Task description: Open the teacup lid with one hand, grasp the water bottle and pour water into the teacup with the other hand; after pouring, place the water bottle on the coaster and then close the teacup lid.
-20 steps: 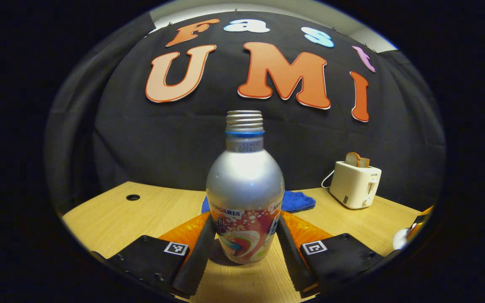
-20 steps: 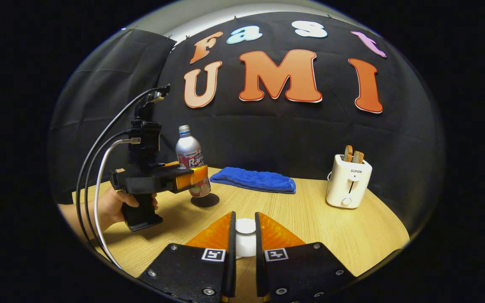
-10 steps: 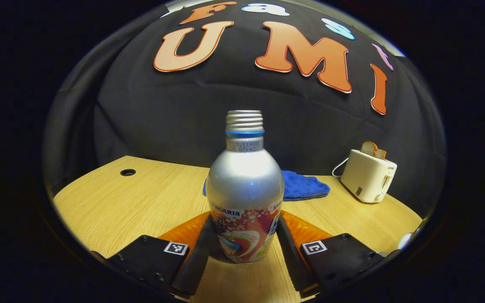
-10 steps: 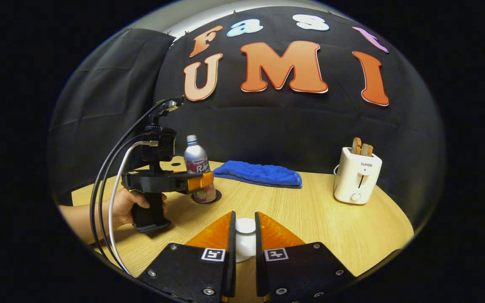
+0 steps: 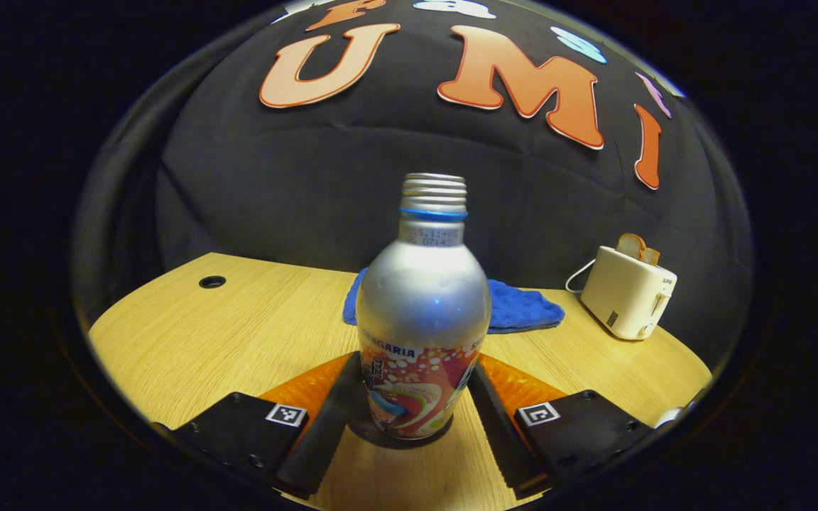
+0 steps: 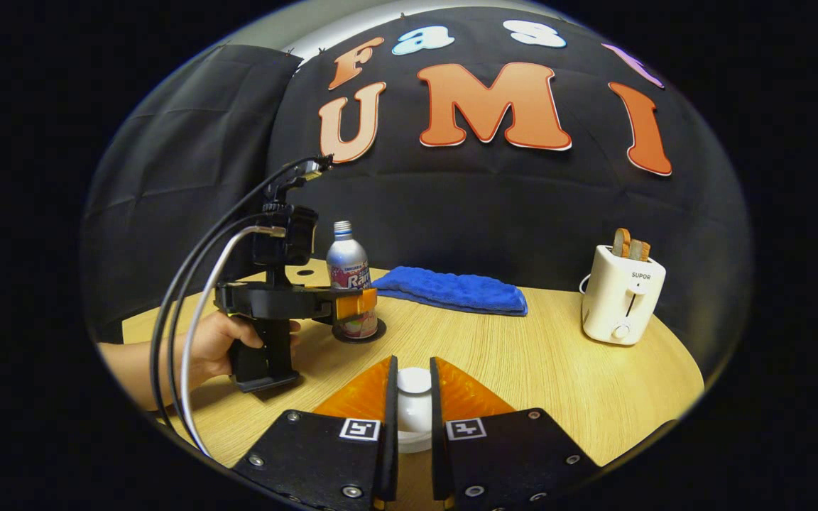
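Observation:
A silver water bottle [image 5: 420,305] with a coloured label and no cap stands upright on a dark round coaster [image 5: 409,444] on the wooden table. My left gripper [image 5: 416,362] flanks its lower body, the jaws slightly open and close to its sides. In the right gripper view the bottle [image 6: 348,266] stands on the coaster [image 6: 378,332] at the left, with the left gripper [image 6: 359,305] around it, held by a person's hand [image 6: 210,344]. My right gripper [image 6: 412,365] is shut on the white teacup lid [image 6: 414,381], held above the table's near side.
A folded blue towel [image 6: 451,291] lies at the back of the table [image 6: 522,369], behind the bottle [image 5: 522,312]. A white toaster [image 6: 622,294] with bread in it stands at the right. Cables [image 6: 189,284] arc from the left gripper. A round hole [image 5: 212,282] is at the table's far left.
The left gripper lowered the bottle onto the coaster, and its fingers have spread slightly apart. The right gripper kept hold of the lid and barely moved.

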### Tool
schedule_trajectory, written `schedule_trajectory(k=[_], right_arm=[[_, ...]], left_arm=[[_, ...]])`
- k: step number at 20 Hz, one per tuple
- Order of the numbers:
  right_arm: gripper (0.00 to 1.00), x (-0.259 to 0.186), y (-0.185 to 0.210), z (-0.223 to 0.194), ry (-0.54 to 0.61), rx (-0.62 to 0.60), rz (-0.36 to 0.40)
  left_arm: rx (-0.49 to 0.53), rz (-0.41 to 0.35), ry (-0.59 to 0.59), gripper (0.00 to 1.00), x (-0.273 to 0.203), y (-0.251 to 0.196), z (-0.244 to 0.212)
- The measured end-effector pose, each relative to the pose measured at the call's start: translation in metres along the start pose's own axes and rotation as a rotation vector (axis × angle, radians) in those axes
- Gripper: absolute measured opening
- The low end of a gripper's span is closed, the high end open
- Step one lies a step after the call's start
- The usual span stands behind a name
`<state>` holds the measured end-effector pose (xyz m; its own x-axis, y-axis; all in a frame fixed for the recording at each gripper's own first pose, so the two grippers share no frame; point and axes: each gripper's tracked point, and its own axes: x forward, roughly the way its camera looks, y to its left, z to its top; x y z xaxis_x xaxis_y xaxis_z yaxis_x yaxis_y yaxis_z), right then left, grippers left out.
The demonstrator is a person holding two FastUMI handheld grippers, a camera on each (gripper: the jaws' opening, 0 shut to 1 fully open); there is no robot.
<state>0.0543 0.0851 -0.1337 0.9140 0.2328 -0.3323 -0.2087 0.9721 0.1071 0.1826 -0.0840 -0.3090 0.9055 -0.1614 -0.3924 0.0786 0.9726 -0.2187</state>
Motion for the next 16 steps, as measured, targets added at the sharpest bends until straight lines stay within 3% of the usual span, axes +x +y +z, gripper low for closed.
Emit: schedule_trajectory(k=[3, 7, 16], right_arm=[[0.19, 0.005, 0.005, -0.007, 0.013, -0.010, 0.008], [0.19, 0.010, 0.012, -0.017, 0.017, -0.023, 0.012], [0.21, 0.011, 0.012, -0.024, -0.011, -0.078, -0.004]], left_arm=[[-0.016, -0.015, 0.002, 0.96, -0.013, -0.002, 0.000], [0.026, -0.016, 0.009, 0.96, -0.027, -0.003, -0.007], [0.007, -0.061, -0.037, 0.96, -0.071, -0.017, -0.002]])
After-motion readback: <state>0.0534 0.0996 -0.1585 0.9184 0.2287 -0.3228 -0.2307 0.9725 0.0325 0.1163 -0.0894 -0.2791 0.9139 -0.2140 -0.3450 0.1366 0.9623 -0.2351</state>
